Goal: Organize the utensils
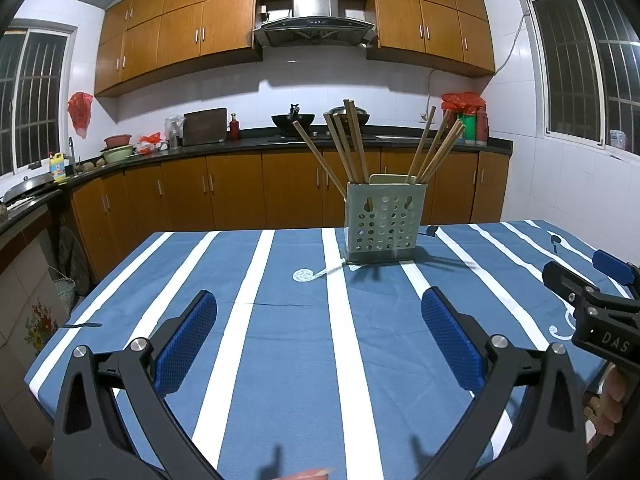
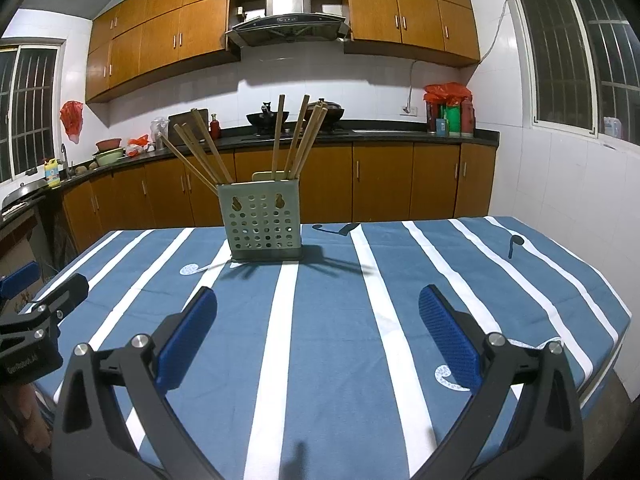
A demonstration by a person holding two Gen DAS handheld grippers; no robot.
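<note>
I hold my left gripper (image 1: 319,336) and right gripper (image 2: 318,334) wide open, empty, short of the caddy (image 1: 385,227), whose chopsticks (image 1: 347,148) already stand sorted.

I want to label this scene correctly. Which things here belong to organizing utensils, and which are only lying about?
For the job: chopsticks, perforated green holder, left gripper, right gripper.

Lying about: striped tablecloth, wok, cutting board, red bottle, yellow bottle.

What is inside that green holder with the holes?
The perforated holder contains wooden chopsticks in two bunches, leaning left and right, plus a pale divider or tab. Their lower ends are hidden behind its wall.
</note>
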